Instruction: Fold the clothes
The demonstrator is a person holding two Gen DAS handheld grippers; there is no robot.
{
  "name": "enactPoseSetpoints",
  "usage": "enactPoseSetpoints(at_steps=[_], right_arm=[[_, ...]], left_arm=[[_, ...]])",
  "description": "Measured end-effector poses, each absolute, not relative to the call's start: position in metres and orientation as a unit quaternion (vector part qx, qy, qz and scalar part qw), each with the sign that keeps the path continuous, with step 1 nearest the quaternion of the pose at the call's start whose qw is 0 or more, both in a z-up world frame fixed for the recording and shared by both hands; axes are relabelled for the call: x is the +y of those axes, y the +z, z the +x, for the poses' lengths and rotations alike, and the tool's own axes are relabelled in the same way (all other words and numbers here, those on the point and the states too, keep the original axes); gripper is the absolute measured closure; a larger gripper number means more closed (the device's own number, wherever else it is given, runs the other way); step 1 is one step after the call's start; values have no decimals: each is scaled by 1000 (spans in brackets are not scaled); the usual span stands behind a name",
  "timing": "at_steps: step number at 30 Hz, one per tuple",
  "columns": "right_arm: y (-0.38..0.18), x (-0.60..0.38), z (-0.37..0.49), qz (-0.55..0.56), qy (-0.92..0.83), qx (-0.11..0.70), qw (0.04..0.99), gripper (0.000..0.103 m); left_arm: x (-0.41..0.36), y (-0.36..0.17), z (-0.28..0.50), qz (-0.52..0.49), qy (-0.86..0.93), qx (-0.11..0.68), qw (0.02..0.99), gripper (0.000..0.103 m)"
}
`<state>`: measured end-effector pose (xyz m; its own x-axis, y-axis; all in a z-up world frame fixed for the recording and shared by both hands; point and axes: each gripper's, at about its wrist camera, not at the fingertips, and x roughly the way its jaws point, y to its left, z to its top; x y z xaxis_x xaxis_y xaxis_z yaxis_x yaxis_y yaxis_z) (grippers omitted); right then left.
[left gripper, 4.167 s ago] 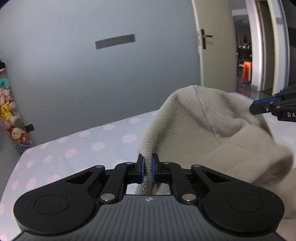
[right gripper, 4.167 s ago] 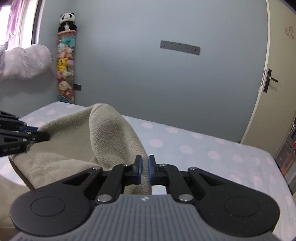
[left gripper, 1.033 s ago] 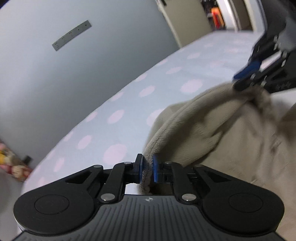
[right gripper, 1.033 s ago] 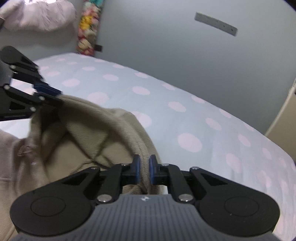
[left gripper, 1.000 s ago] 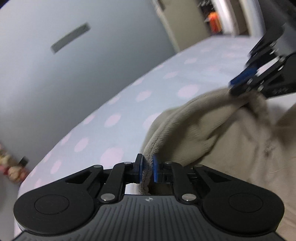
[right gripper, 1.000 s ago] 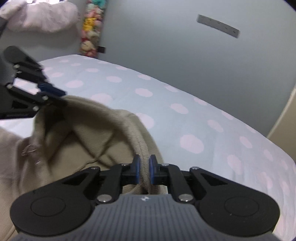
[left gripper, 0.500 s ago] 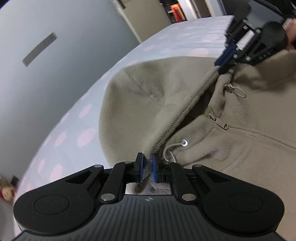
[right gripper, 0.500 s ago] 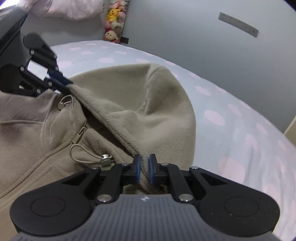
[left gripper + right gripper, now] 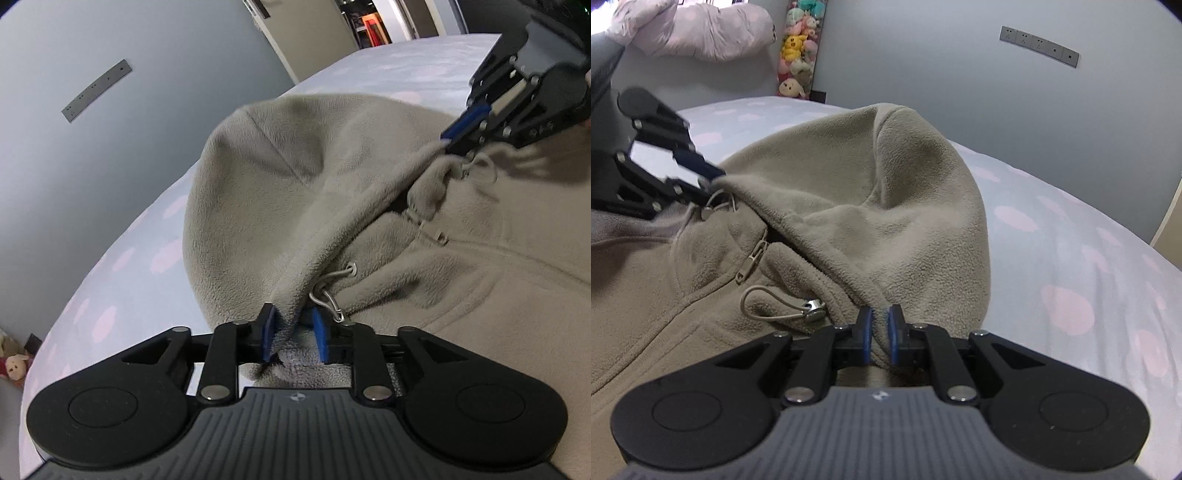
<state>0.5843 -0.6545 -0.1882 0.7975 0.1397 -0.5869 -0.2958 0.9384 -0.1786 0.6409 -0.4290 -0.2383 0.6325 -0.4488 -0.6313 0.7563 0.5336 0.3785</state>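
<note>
left tongs (image 9: 292,334): parted, hoodie (image 9: 369,206) hem between | right tongs (image 9: 880,334): pinching hood edge

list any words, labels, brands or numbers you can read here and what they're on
No readable text anywhere.
Left gripper body: only a small round emblem, no letters.
Right gripper body: the same small emblem, no words.
Fleece hoodie: no label visible.
Wall socket strip: no markings legible.
</note>
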Motion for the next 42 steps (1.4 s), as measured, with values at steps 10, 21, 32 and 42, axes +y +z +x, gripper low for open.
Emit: enactPoseSetpoints(at_steps=[10, 21, 32, 42], right_arm=[[-193, -658, 580, -105, 113, 288, 945, 92], [-181, -652, 596, -113, 112, 329, 931, 91], [-93, -630, 657, -163, 102, 334, 923, 53], [-101, -564, 756, -388, 133, 354, 841, 35]], left_arm=[[-432, -183, 678, 134, -339, 312, 877, 75], [-444, -225, 700, 120, -316, 389, 857, 92], [-427, -244, 684, 88, -322, 365, 869, 92], [-414, -248, 690, 72, -359, 353, 861, 92]])
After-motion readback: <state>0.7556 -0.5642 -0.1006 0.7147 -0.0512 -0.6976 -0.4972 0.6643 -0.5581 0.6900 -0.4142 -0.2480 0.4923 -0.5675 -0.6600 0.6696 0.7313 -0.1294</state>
